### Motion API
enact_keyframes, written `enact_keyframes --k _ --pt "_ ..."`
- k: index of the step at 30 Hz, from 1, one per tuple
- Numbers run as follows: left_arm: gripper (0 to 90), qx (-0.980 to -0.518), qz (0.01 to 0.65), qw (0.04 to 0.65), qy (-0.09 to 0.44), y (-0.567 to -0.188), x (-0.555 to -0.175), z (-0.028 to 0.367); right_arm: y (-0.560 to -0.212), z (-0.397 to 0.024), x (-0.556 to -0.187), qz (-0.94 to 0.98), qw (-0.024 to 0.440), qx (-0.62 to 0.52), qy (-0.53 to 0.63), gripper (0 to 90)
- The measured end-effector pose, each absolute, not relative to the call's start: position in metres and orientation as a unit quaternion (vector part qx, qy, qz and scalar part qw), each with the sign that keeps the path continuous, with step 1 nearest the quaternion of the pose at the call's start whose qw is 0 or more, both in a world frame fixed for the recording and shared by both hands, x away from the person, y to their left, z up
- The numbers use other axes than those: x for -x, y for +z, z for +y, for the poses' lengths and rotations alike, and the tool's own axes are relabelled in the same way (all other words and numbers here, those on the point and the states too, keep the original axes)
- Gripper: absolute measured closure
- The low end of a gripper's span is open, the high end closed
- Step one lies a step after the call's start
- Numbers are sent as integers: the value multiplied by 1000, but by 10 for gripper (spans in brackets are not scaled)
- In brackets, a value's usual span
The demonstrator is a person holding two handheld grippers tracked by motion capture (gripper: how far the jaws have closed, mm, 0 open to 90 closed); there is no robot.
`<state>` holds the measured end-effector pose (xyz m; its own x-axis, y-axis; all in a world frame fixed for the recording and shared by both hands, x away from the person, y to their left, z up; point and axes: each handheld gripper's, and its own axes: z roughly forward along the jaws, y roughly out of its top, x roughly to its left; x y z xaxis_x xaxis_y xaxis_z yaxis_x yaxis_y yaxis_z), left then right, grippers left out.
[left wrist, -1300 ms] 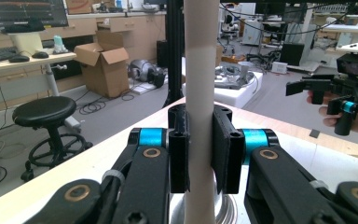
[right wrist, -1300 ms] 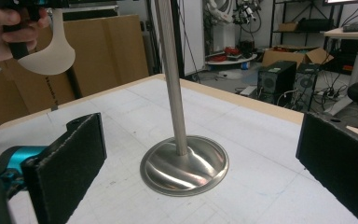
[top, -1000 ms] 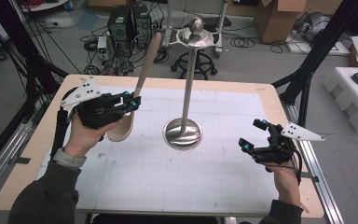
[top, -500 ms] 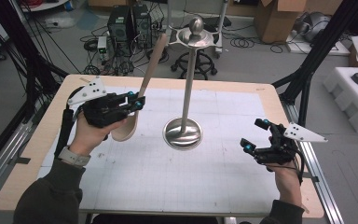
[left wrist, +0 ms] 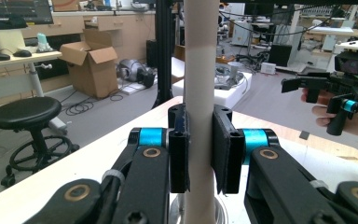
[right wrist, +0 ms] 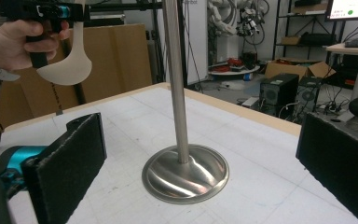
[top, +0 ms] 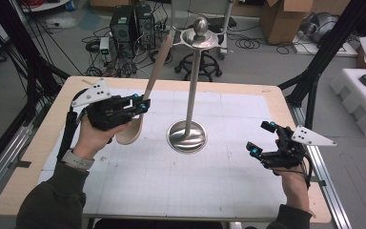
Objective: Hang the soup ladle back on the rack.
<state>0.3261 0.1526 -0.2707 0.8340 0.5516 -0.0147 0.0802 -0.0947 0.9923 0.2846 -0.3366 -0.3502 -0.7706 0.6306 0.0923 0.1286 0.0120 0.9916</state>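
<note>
Lifting: the left gripper [top: 140, 105] carries a pale wooden ladle [top: 145, 102] up off the counter [top: 228, 191], handle pointing up toward the top of the metal stand [top: 190, 95].
Change: a second ago the ladle's bowl sat lower and further left; it now hangs a little higher and closer to the stand's pole, while the handle tip has drawn near the ring at the stand's head.
Meaning: by my reading the job is to hang the ladle on the stand, and the approach is well along, though the handle has not yet met a hook.
Left jaws: clenched on the ladle's handle, as the left gripper view shows, with both black pads [left wrist: 178, 149] pressed flat to the pale shaft [left wrist: 199, 93] and no gap.
Right jaws: spread wide and holding nothing; in the right gripper view they frame the stand's base [right wrist: 185, 172] from a distance without touching it.
Right gripper: the right gripper [top: 262, 140] hovers low over the counter, well apart from the stand.
Ladle now: in the air, left of the pole, its bowl clear of the counter.
Stand: upright on its round base, mid-counter.
</note>
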Motion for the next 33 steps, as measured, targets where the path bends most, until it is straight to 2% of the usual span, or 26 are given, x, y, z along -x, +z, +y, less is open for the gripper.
enact_keyframes --k 33 --pt "780 -725 228 624 183 -279 -333 141 -350 -338 -284 681 194 -277 649 5"
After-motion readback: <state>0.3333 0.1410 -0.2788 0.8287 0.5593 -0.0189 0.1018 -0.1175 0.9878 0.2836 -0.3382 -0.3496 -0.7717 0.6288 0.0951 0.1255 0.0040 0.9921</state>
